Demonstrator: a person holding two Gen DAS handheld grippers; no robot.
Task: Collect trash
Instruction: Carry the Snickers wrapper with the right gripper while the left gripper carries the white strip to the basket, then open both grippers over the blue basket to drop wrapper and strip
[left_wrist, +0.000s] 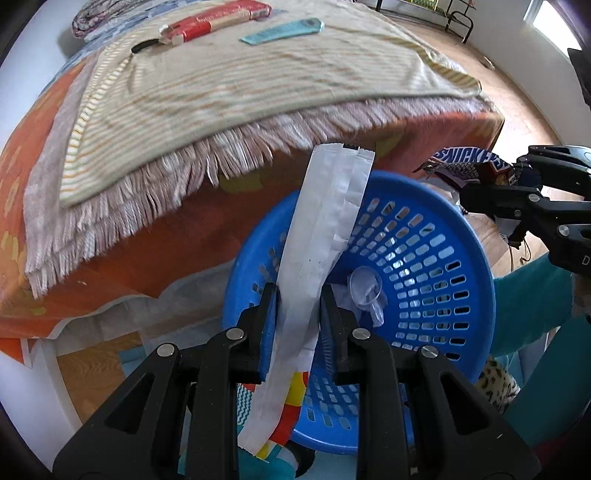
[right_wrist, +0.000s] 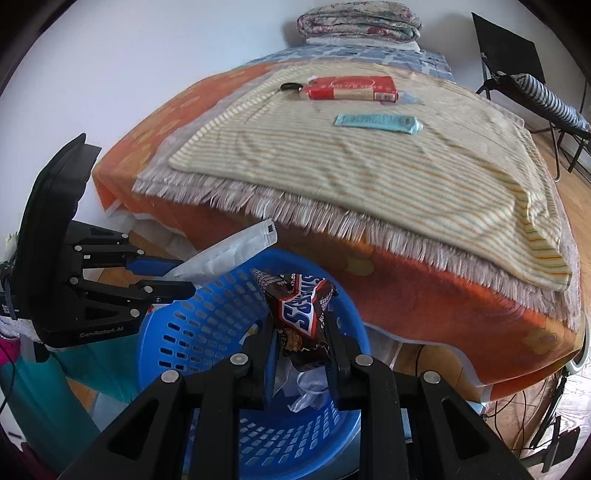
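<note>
My left gripper (left_wrist: 298, 295) is shut on a long white wrapper (left_wrist: 325, 221) and holds it over the blue perforated basket (left_wrist: 424, 206); the wrapper also shows in the right wrist view (right_wrist: 229, 251). My right gripper (right_wrist: 300, 328) is shut on a brown Snickers wrapper (right_wrist: 301, 306) above the same basket (right_wrist: 207, 325). The Snickers wrapper (left_wrist: 465, 162) shows at the basket's far rim in the left wrist view. Crumpled clear plastic (left_wrist: 365, 291) lies inside the basket.
A bed with an orange cover (right_wrist: 424, 295) and a striped fringed blanket (right_wrist: 351, 155) stands behind the basket. On the blanket lie a red packet (right_wrist: 351, 88), a light blue wrapper (right_wrist: 376, 123) and a small black object (right_wrist: 290, 87). A folding chair (right_wrist: 517, 74) stands at right.
</note>
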